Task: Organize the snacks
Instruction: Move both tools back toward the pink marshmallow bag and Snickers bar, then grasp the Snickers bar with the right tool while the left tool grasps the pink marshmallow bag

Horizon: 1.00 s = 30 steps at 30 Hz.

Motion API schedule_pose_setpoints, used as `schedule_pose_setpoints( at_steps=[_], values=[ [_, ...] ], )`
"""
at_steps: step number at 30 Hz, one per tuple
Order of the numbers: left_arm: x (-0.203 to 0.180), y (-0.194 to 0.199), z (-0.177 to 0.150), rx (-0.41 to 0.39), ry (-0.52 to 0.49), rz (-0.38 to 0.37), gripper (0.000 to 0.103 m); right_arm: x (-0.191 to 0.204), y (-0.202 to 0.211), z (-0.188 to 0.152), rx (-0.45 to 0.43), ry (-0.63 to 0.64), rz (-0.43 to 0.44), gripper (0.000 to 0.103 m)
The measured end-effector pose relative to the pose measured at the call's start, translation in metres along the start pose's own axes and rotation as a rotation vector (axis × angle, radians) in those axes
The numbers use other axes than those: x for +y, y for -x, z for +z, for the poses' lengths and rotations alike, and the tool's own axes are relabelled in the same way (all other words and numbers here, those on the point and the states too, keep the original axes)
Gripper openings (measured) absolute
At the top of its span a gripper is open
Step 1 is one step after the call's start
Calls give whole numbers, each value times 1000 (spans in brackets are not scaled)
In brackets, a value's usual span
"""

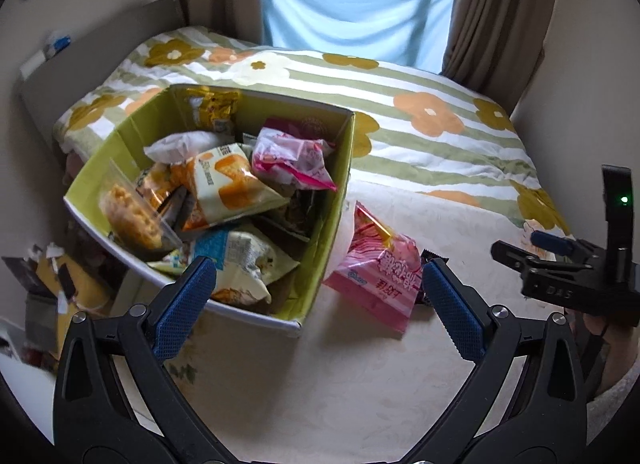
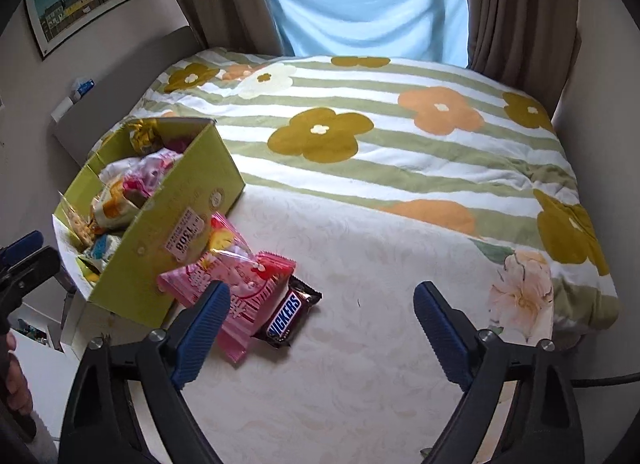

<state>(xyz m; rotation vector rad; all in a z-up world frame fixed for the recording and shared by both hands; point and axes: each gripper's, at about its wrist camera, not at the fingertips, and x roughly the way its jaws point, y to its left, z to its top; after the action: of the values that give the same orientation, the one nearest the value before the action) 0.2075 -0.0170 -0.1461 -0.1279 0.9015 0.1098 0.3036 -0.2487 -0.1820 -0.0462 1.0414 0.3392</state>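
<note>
Right wrist view: right gripper [image 2: 320, 304] gapes wide above the Snickers bar [image 2: 289, 318]; left gripper [image 1: 320, 284] is wide too, empty.

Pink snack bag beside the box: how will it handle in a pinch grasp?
The pink snack bag looks like thin glossy film, so probably floppy and a bit slippery. It seems puffy, likely light. It overlaps the Snickers bar, so lifting may nudge that.

The brown bar [image 2: 294, 314] on the bed read "SNICKERS", its first letter hidden by the pink bag [image 2: 240, 292]. A white sticker [image 2: 185, 235] on the green box [image 2: 176, 224] showed "130g", upside down. Chinese print on the pink bag was too small to read.
</note>
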Motion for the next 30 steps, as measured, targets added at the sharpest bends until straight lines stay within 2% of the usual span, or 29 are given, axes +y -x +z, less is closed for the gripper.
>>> schedule_pose_setpoints(
  at_steps=[6,11,16,22,30],
  values=[
    [-6,-11,-33,28,-6,61,102,0,-57,-15,78,-56,19,63],
    [-2,-23,-40,46,3,56,102,9,-81,-23,101,-92,17,61],
    [2,-32,-38,49,7,41,102,19,-92,-25,99,-104,-16,59],
    [-2,-36,-38,50,-24,54,102,25,-101,-28,107,-108,-33,52],
    [-17,-31,-39,14,-89,84,102,37,-103,-29,98,-15,-53,32]
  ],
)
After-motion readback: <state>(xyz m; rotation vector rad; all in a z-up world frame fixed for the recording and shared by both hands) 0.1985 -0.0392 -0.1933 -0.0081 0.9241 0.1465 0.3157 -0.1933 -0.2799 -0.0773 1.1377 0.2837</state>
